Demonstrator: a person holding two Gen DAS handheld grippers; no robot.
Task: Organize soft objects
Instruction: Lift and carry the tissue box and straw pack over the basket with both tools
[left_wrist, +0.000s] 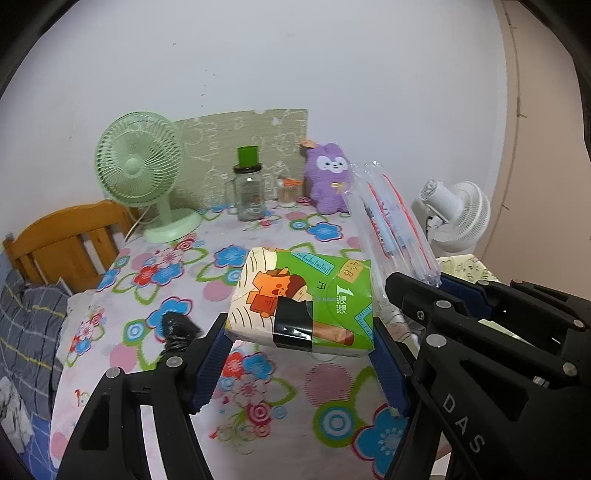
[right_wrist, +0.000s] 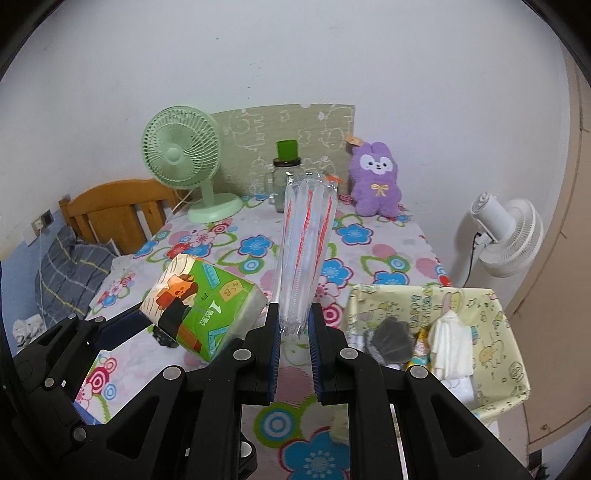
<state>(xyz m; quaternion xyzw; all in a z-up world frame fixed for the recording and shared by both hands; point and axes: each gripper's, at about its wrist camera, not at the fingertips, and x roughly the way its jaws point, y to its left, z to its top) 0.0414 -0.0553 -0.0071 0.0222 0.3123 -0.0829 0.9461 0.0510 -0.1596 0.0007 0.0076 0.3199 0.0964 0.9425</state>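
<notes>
My left gripper (left_wrist: 301, 336) is shut on a green and cream tissue pack (left_wrist: 301, 299) and holds it above the flowered tablecloth (left_wrist: 258, 387). The pack also shows at the left of the right wrist view (right_wrist: 201, 301). My right gripper (right_wrist: 293, 325) is shut on a clear plastic pack of straws (right_wrist: 304, 251), which points up and away. The straw pack shows in the left wrist view (left_wrist: 391, 225) with the right gripper (left_wrist: 436, 284) below it. A purple plush toy (right_wrist: 376, 182) sits at the back of the table.
A yellow fabric basket (right_wrist: 491, 332) with soft items stands at the table's right front. A green fan (right_wrist: 183, 158), a glass jar with a green lid (right_wrist: 284, 177) and a patterned board (right_wrist: 295, 129) stand at the back. A white fan (right_wrist: 506, 232) stands right, a wooden headboard (right_wrist: 110, 210) left.
</notes>
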